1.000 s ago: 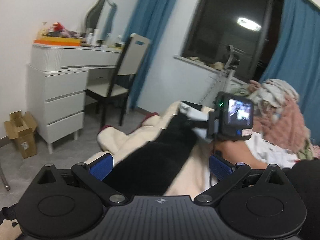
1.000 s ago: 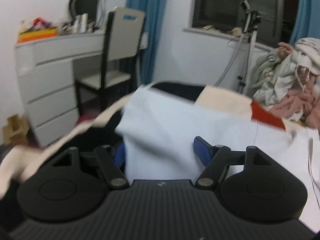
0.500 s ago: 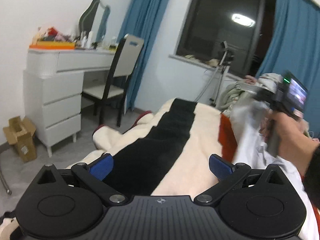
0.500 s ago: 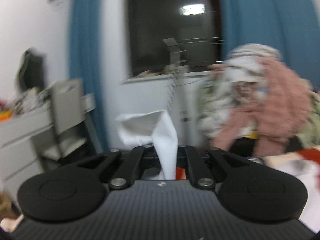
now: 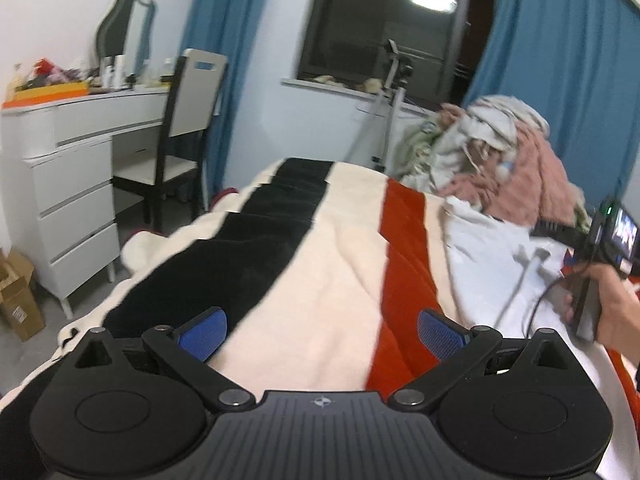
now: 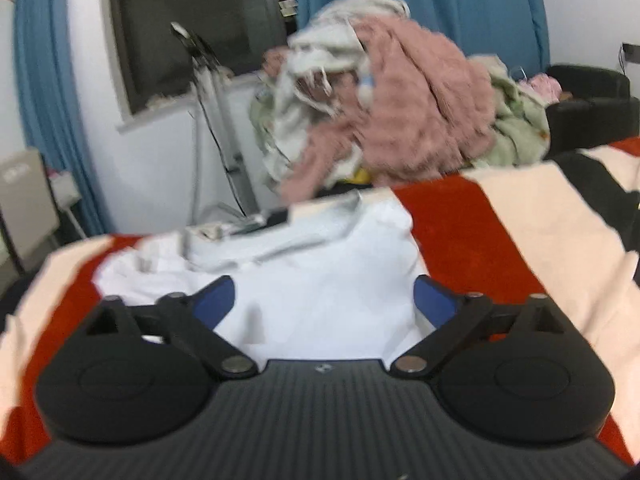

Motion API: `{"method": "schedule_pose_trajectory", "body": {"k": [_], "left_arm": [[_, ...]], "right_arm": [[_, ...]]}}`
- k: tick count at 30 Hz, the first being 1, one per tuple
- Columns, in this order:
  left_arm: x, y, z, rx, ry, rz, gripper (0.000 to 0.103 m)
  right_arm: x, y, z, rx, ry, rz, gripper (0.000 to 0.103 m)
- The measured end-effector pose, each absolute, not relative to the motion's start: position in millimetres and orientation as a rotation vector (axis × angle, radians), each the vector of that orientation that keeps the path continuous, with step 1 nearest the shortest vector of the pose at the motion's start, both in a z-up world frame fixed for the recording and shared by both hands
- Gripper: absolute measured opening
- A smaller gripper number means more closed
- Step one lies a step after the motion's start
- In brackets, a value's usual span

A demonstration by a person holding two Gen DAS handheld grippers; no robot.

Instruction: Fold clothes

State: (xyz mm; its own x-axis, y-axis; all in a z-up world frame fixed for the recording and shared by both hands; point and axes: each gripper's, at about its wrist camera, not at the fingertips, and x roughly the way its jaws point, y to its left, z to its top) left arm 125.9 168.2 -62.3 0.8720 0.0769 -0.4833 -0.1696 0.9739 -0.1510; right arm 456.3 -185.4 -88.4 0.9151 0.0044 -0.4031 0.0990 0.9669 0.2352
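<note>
While jaws opening, right hand-held gripper (image 6: 324,300) hovers over white garment (image 6: 320,280), nothing clamped.

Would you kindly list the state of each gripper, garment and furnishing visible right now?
Left gripper: open, empty.
Right gripper: jaws opening, gripping nothing.
White garment: lying rumpled on the blanket.
Striped blanket: spread over the bed.
Clothes pile: heaped, unfolded.
Curtains: drawn apart.
Chair: at the dresser.

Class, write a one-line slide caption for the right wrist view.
Right gripper, jaws opening and gripping nothing, above a white garment on the striped blanket, laundry pile behind.
</note>
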Motion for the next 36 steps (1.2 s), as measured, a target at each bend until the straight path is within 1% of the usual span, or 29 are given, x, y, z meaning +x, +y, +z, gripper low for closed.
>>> {"method": "schedule_pose_trajectory", "body": {"k": [4,6,13,17,19,22,24,27,31,36], "left_arm": [[122.5,159.2,-63.2,-0.173,0.493,0.096,0.103],[118.8,157.8,-61.4,-0.172,0.482,0.080,0.103],[84.7,149.5,-41.6,-0.162,0.416,0.041,0.103],[61.9,138.1,-30.1,-0.102,0.399,0.028,0.103],[54.9,131.3,-28.1,-0.069,0.423,0.025,0.103],[40.8,122.0,-23.5,-0.058,0.424,0.010,0.103],[29.1,118.6,-19.4,-0.064,0.412,-0.010,0.103],[13.4,113.1,-16.9,-0.039,0.401,-0.005,0.103],[8.2,109.7,-19.6,-0.024,0.424,0.008,0.103],[17.9,108.7,-27.7,-0.031,0.494,0.023,0.103]], "right_arm": [[411.9,-183.9,-59.3,0.265,0.385,0.004,0.098],[376.5,-177.7,-41.6,0.233,0.361,0.007,0.098],[229.6,-169.7,19.9,0.157,0.292,0.090,0.099],[139.9,-176.7,41.8,0.184,0.289,0.091,0.099],[101.6,-179.0,44.0,0.204,0.281,0.083,0.099],[53.1,-174.2,40.1,0.154,0.278,0.053,0.099],[27.8,-170.6,32.7,0.127,0.268,0.047,0.099],[1.2,-170.8,16.8,0.157,0.276,0.059,0.099],[-14.6,-175.7,-6.3,0.185,0.290,0.048,0.099],[-11.8,-184.6,-14.0,0.213,0.314,0.043,0.099]]}}
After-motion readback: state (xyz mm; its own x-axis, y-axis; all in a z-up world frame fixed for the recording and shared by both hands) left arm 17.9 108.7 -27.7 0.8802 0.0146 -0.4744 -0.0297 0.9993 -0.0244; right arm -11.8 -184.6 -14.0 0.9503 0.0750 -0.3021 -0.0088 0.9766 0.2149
